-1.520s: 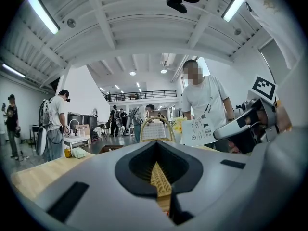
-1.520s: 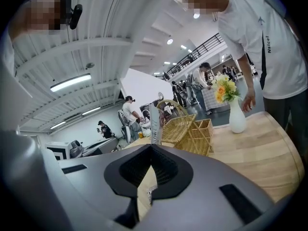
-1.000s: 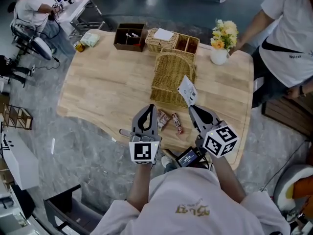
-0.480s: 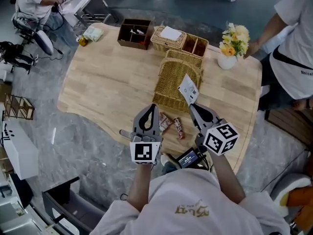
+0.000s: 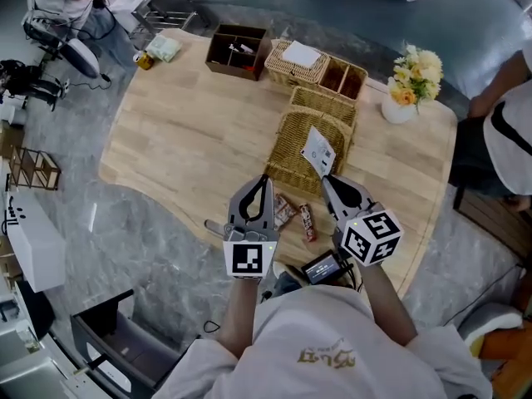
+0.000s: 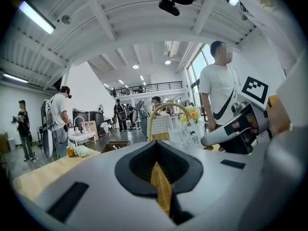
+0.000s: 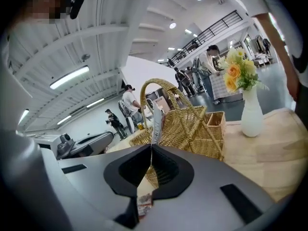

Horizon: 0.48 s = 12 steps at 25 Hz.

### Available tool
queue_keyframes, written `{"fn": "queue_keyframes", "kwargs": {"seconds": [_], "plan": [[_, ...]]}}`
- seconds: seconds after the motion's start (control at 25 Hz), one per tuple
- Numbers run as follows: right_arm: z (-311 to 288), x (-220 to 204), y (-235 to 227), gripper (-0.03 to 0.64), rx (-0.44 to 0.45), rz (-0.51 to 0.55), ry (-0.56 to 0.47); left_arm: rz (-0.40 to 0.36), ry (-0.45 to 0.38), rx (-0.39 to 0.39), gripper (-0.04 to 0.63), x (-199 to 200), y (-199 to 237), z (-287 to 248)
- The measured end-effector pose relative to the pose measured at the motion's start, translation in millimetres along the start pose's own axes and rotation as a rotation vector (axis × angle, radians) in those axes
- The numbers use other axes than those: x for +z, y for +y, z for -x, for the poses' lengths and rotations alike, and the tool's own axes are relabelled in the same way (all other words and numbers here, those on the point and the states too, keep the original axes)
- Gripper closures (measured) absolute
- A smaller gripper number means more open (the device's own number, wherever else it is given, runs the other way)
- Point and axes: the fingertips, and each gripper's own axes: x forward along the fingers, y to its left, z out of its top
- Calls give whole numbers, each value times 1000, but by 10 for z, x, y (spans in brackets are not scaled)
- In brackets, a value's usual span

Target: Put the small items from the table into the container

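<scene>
My right gripper [image 5: 327, 179] is shut on a thin white packet [image 5: 318, 150], which stands up over the near edge of the wicker handle basket [image 5: 293, 131]. In the right gripper view the packet [image 7: 155, 121] shows edge-on between the jaws of my right gripper [image 7: 150, 150]. My left gripper [image 5: 264, 178] hovers at the table's near edge, shut with nothing in it; in its own view the left gripper [image 6: 156, 160] leaves only a thin slit. Two snack bars [image 5: 283, 210] [image 5: 308, 221] lie on the table between the grippers.
At the far side of the wooden table [image 5: 183, 140] stand a brown wooden box [image 5: 238, 51], a flat wicker tray [image 5: 298, 63] and a divided basket [image 5: 345, 79]. A white vase of flowers [image 5: 407, 98] is at the right, with a person [image 5: 511, 131] beside it.
Both grippers have drifted a little forward over the table toward the basket. The white packet stays in the right gripper and the snack bars have not moved.
</scene>
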Motion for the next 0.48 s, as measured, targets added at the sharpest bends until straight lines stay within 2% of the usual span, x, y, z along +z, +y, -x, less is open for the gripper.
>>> {"fn": "queue_keyframes", "kwargs": {"seconds": [0.2, 0.36, 0.48], "plan": [[11, 59, -99, 589, -91, 115, 12, -3, 17, -5, 601, -43, 30, -62], [57, 68, -156, 537, -135, 143, 17, -7, 11, -17, 601, -21, 13, -71], [89, 71, -158, 532, -151, 153, 17, 0, 9, -21, 601, 6, 12, -45]]}}
